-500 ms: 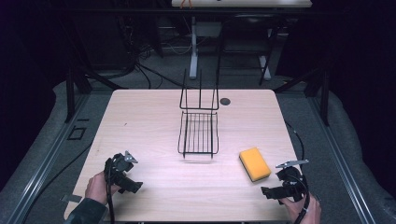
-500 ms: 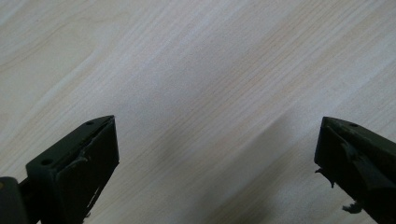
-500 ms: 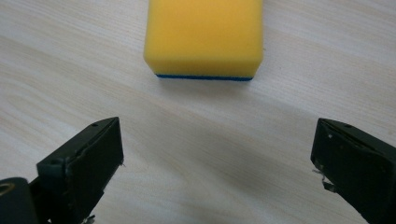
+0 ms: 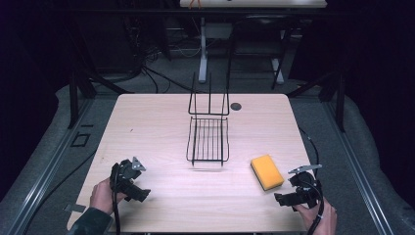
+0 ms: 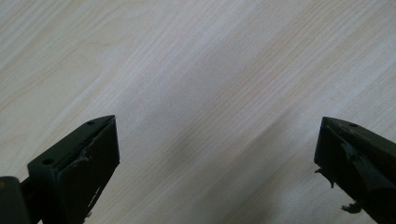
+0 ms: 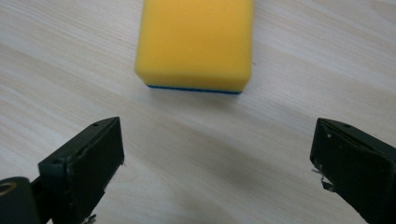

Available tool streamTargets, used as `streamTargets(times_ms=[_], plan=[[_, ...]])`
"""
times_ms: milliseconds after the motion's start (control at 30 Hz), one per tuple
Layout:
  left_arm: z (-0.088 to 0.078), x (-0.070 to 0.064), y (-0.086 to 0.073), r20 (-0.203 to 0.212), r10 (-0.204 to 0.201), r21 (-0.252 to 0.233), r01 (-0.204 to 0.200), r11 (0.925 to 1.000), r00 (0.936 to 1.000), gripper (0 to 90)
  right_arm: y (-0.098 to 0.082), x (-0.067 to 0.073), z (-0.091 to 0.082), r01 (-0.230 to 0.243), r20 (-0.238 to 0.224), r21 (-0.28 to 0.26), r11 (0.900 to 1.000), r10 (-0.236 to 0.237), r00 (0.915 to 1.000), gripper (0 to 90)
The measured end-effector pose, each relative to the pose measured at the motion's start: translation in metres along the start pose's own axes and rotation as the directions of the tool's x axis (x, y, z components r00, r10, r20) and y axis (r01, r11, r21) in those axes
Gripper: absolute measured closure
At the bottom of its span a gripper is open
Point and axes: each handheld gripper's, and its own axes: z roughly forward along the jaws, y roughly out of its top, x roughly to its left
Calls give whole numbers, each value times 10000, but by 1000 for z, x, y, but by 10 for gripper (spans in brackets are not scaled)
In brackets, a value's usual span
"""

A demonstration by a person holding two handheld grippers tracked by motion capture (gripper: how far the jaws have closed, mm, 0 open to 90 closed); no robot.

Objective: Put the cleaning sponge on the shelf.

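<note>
Table (image 4: 147, 127): light wood-grain top. No readable brand, label or writing on anything.

Left gripper (image 4: 138, 193): held in the left hand (image 4: 102, 195) near the front-left corner of the table. Left gripper view (image 5: 217, 154): jaws spread wide, bare wood between them, holding nothing.

Right gripper (image 4: 283, 199): held in the right hand (image 4: 318, 218) near the front-right corner. Right gripper view (image 6: 217, 154): jaws wide apart, nothing gripped. Grey plate sits on top of it in the high view.

Sponge (image 4: 267, 172): yellow block, lying flat on the table, right of centre, just ahead of the right gripper, clear of both jaws. Right gripper view shows the sponge (image 6: 196, 42) with a thin blue layer along its bottom edge, resting on the wood.

Wire rack (image 4: 208, 139): black, mid-table, flat grid base with an upright frame at its far end. Sponge is near its front-right corner, not touching.

Small dark round disc (image 4: 236, 106) on the table beside the rack's far-right side; can't tell what it is.
</note>
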Motion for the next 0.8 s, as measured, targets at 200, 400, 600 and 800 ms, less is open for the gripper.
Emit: streamTargets(times_ms=[200, 400, 600, 800], plan=[[1, -3, 1, 167, 235, 119, -237, 9996, 9996, 0, 9, 2, 2, 61, -29, 26, 10000, -61, 10000, 3], [-1, 0, 1, 101, 65, -121, -63, 9999, 9999, 0, 19, 5, 5, 53, -167, -189, 9998, -56, 9998, 0], [-2, -2, -1, 114, 117, -59, -116, 9999, 9999, 0, 33, 13, 21, 364, -237, 127, 9993, -361, 9991, 0], [-4, -2, 0, 106, 144, -205, -141, 9997, 9998, 0, 43, 12, 35, 398, -210, 342, 9986, -391, 9990, 13]])
